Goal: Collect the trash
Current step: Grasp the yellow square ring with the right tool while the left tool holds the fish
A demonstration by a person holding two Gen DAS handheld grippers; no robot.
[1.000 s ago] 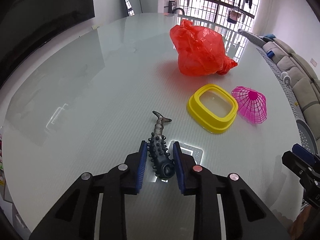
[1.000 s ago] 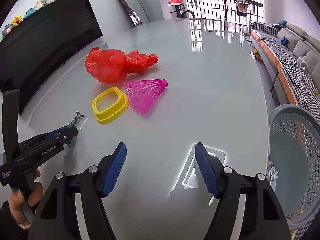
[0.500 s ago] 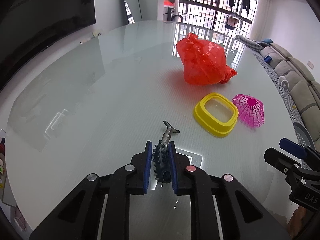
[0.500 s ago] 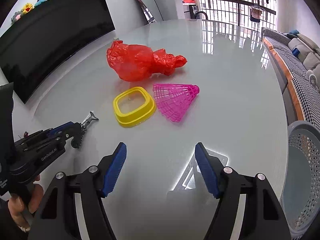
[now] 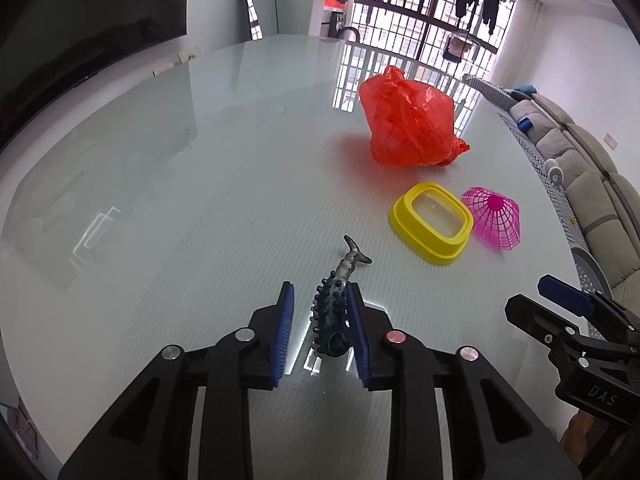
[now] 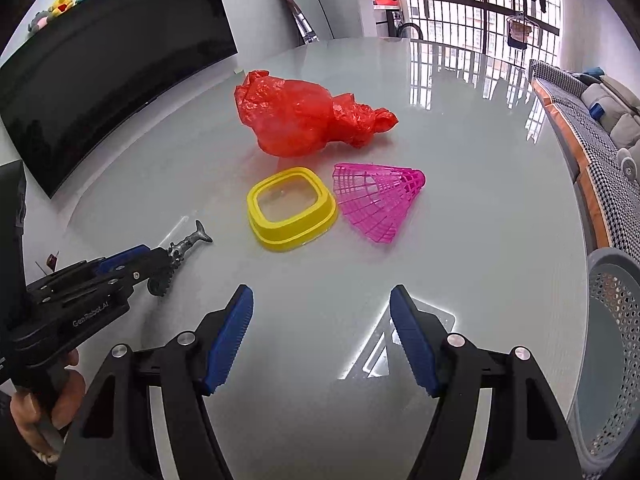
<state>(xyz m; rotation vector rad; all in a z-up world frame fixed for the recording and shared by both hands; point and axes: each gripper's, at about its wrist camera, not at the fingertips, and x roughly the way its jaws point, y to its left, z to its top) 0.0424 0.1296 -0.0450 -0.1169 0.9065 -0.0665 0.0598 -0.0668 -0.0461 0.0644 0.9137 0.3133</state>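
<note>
**A:** What differs from half a second back?

**B:** The left hand-held gripper (image 5: 320, 316), then pinched on the knobbly dark toy fish (image 5: 335, 316), has just been opening its jaws. The fish lies on the glossy bench (image 5: 192, 208) between them, resting against the right pad, with a clear gap to the left pad. The right hand-held gripper (image 6: 322, 332) stands spread as before, nothing between its pads.

**A:** Largest to smallest, what lies ahead of the left hand-held gripper?

**B:** Farthest ahead and to the right, the crumpled red plastic bag (image 5: 408, 124). Nearer, the yellow ring-shaped frame (image 5: 432, 222), and just beside it on the right the pink mesh shuttlecock (image 5: 494, 218). The fish's tail points ahead toward the frame.

**A:** And off the bench?

**B:** A grey perforated basket (image 6: 612, 344) sits to the right of the right hand-held gripper, below the bench edge.

**A:** Any readable writing?

**B:** "GenRobot.AI" on the left hand-held gripper's body, seen from the right wrist; "DAS" on the right one's, seen from the left wrist.
</note>
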